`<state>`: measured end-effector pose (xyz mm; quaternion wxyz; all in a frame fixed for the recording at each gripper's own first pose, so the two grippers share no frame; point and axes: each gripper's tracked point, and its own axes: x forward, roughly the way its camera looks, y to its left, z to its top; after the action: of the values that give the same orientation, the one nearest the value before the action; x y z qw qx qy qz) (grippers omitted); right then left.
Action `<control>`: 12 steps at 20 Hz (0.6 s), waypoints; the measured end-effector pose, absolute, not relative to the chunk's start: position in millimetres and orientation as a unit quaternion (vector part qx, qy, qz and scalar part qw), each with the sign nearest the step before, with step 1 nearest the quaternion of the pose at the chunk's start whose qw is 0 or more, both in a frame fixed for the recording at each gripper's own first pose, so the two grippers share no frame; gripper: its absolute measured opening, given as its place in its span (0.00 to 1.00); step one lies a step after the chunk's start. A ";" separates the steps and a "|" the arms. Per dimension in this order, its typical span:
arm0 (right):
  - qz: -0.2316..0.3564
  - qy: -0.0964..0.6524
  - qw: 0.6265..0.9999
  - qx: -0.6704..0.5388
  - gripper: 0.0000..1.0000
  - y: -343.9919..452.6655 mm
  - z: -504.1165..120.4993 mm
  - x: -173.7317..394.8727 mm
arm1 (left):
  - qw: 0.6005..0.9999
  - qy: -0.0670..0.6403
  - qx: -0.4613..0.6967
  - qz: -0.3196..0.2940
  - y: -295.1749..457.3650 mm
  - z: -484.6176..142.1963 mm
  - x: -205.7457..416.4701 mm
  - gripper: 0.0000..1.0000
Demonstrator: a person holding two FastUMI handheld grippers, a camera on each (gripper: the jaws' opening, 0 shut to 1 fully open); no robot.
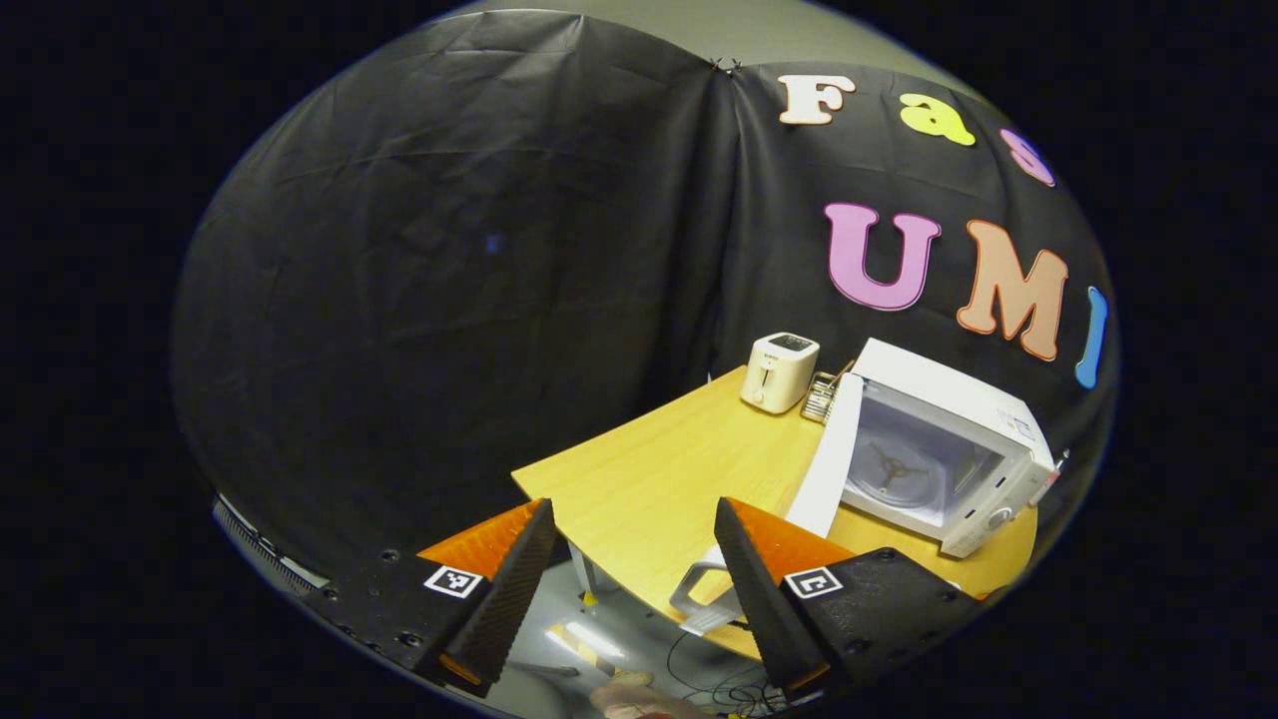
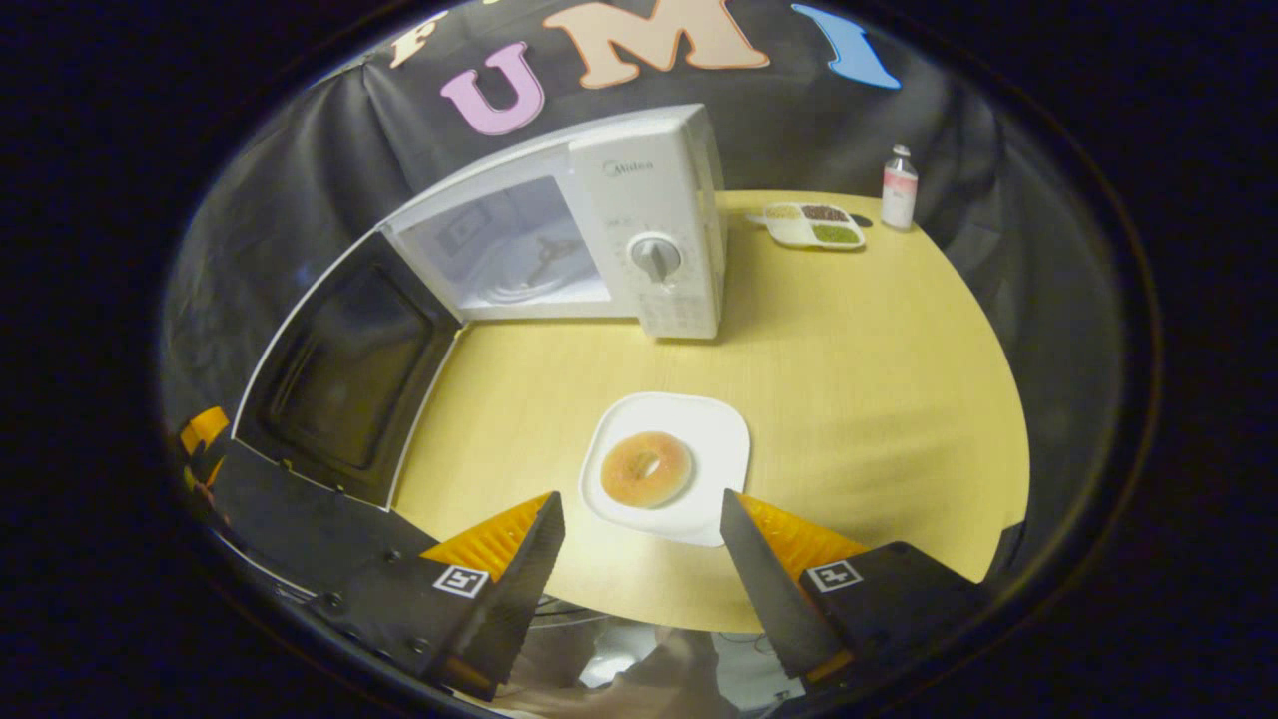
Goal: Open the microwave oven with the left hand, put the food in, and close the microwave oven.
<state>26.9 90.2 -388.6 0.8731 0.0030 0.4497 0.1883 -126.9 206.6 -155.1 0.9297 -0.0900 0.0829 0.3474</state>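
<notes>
**A:** Bagel (image 2: 646, 468) on its plate (image 2: 714, 431) is the food here. Starting from the right gripper (image 2: 639, 547): what do you see?

**B:** Its fingers stand spread apart with nothing between them, hanging over the table's near edge. The plate lies just beyond the fingertips, roughly centred between them, its near rim all but level with the tips. Nothing touches it.

**A:** How would it handle?

**B:** My guess: the plate is rigid, smooth and probably slippery, breakable if it is ceramic. The bagel is light and soft, and sits loose, so tilting could slide it off. I would pinch the plate's near rim, one finger above and one under, and keep it level. The rim lies flat on the table (image 2: 859, 359), so getting a finger beneath may be awkward.

**A:** And farther out?

**B:** Past the plate, toward the table's far edge, stands the microwave (image 2: 659, 220), its door (image 2: 344, 364) swung wide toward the table's left edge and its cavity bare. Plate and microwave are well apart, with bare tabletop between them.

**A:** The left gripper (image 1: 635, 559)?

**B:** Also spread wide, gripping nothing, held off the table's corner. In its own view the open door (image 1: 827, 454) is just beyond its right finger, not touching.
</notes>
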 end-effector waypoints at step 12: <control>0.029 0.520 0.851 0.072 0.99 136.7 -454.7 57.7 | 0.953 0.100 -0.066 0.279 240.4 -137.7 -48.7 0.96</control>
<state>57.7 136.7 -454.7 0.8507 0.0722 0.5199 0.0289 -48.7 240.4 -137.7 0.9528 -0.0661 0.1001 0.2788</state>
